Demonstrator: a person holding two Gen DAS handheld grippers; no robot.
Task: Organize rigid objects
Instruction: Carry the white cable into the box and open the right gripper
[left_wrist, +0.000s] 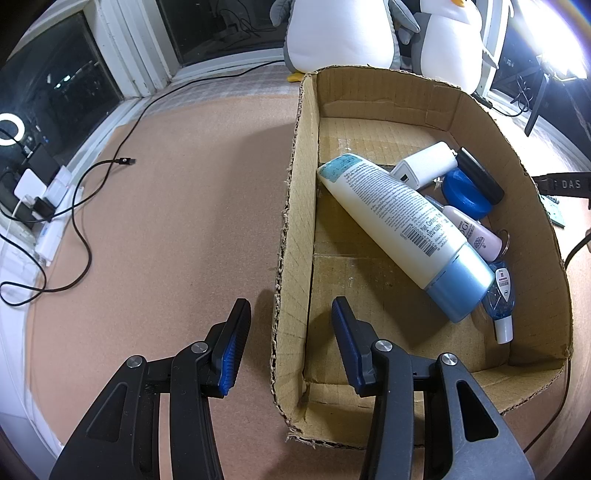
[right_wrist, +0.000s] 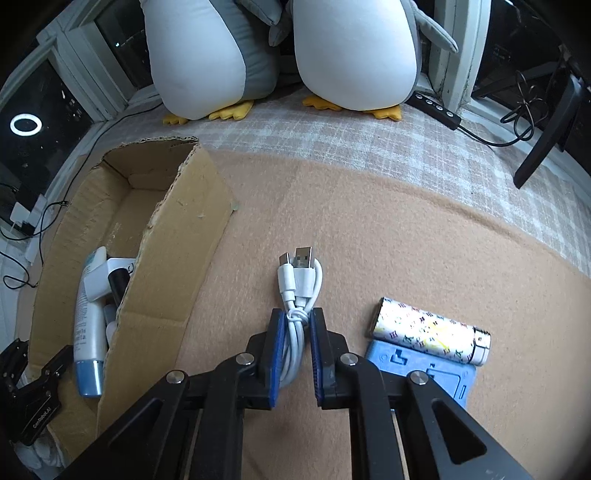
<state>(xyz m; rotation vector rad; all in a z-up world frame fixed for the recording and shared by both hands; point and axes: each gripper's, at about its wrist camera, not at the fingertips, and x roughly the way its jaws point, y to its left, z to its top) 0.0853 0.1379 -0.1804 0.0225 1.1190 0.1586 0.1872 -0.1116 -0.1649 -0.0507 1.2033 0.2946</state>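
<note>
A cardboard box (left_wrist: 295, 206) holds a white and blue lotion tube (left_wrist: 399, 229), a white charger (left_wrist: 424, 164), a blue lid (left_wrist: 465, 192), a black cylinder (left_wrist: 480, 173), a pink bottle (left_wrist: 476, 232) and a small blue sanitizer bottle (left_wrist: 500, 295). My left gripper (left_wrist: 290, 314) is open, straddling the box's left wall near its front corner. My right gripper (right_wrist: 297, 325) is shut on a coiled white USB cable (right_wrist: 299, 288) on the tan mat. The box also shows in the right wrist view (right_wrist: 173, 236), to the left of the cable.
A patterned cylinder (right_wrist: 428, 328) and a blue flat piece (right_wrist: 424, 373) lie right of the right gripper. Two plush penguins (right_wrist: 280, 55) sit at the back. A black cable (left_wrist: 85, 221) lies left on the mat. Chargers (left_wrist: 33, 199) sit by the window.
</note>
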